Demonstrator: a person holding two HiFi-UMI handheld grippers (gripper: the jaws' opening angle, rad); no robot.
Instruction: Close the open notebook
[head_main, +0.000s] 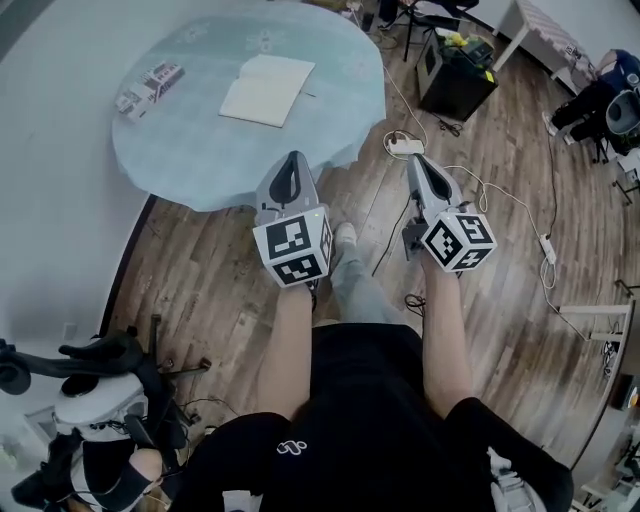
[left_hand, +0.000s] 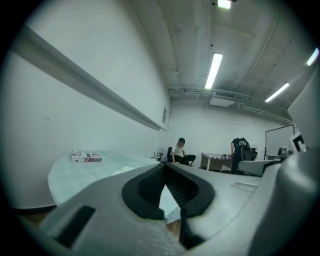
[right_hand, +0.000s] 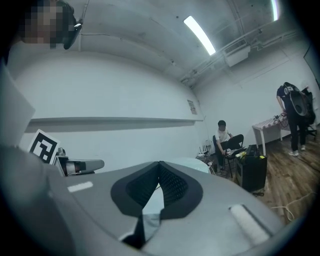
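Head view: open notebook (head_main: 267, 89) on round table (head_main: 190, 165), perhaps a card box (head_main: 150, 87) nearby; left gripper (head_main: 292, 160) and right gripper (head_main: 416, 162) hang short of it, jaws closed, empty.

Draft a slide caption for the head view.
Left hand-held gripper and right hand-held gripper, shut and empty, hover near the table bearing the open notebook.

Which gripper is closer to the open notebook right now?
Left. The left gripper sits at the near edge of the table, just short of the open notebook. The right gripper is over the floor, off to the notebook's right, past the table's edge.
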